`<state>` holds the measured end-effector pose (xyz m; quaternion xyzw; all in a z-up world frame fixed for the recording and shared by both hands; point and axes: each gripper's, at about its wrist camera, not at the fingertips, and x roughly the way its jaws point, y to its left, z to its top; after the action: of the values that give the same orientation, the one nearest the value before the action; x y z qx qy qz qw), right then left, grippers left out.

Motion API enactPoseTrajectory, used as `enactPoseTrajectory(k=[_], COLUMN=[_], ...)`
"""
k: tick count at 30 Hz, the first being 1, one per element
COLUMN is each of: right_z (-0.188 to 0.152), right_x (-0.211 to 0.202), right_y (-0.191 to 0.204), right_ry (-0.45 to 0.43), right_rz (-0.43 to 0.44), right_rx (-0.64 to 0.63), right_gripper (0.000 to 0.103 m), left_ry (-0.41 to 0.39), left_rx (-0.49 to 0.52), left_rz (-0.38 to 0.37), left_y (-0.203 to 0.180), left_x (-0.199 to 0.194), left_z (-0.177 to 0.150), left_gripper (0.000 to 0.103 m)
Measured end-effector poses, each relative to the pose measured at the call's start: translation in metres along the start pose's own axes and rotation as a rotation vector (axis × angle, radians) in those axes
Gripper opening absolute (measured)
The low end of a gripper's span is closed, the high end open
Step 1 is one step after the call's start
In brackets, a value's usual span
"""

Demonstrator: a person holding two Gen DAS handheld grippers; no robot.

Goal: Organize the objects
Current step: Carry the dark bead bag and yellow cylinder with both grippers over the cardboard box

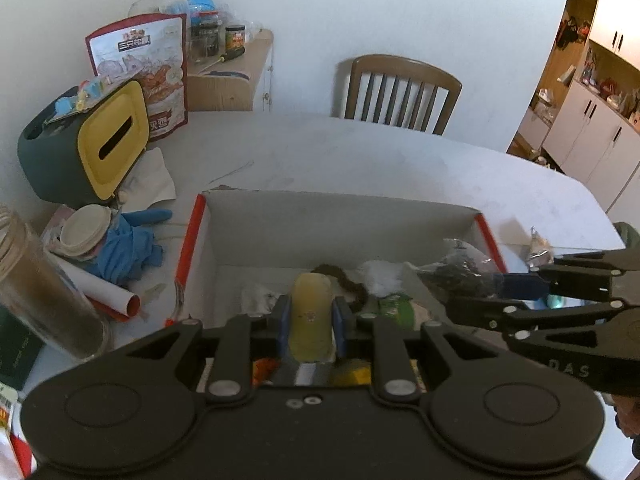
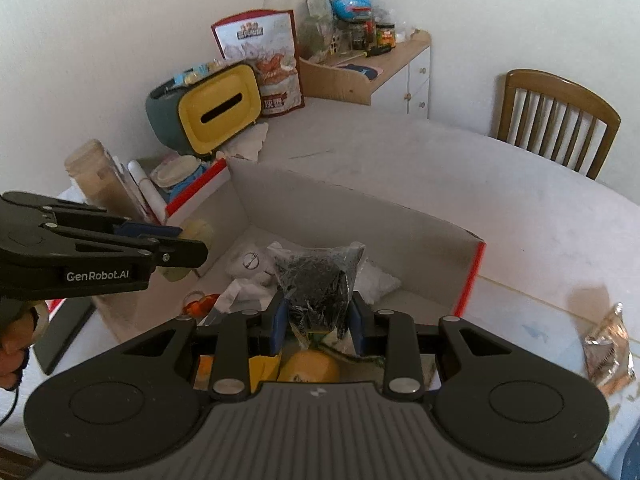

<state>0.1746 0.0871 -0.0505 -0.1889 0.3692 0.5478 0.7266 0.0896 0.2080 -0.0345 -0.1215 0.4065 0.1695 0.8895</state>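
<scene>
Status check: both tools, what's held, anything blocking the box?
Left tool shut on pale yellow soft oblong item. Right tool shut on clear bag of dark bits. Both over open white cardboard box, already cluttered; no obstruction seen.

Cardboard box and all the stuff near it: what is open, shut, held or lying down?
Cardboard box: open on top, things inside.
Left gripper: shut on pale yellow object, over the box.
Right gripper: shut on clear bag of dark bits, over the box.
Tissue box: slot empty.
Glass jar: upright, no lid.
Foil packet: lying on table, outside box.
</scene>
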Motion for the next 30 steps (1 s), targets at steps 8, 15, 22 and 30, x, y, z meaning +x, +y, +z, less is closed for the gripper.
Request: enactPoseTrajectory(k=[8,15,22,30], right_z=[0.011,0.014,0.01,0.003], right_x=[0.041,0.07,0.086,0.094], right_y=[0.008,0.006,0.007,0.004], right_ry=[0.044,0.083,0.116,0.137], right_rz=[-0.029,-0.049,-0.055,-0.047], right_rx=[-0.032,-0.056,-0.081,-0.074], right_gripper=[0.031,0.031,0.031,0.031], left_ry=[0.04,0.102,0.155,0.207], left_rx=[0.055,0.066,0.088,0.096], left_rz=[0.012,0.003,0.014,0.013], left_y=[0.003,0.002,0.003,0.0], left_x=[0.032,0.062,0.087,0.103], left_z=[0.014,0.021,0.023,0.021], left_gripper=[0.02,0.02,0.02,0.02])
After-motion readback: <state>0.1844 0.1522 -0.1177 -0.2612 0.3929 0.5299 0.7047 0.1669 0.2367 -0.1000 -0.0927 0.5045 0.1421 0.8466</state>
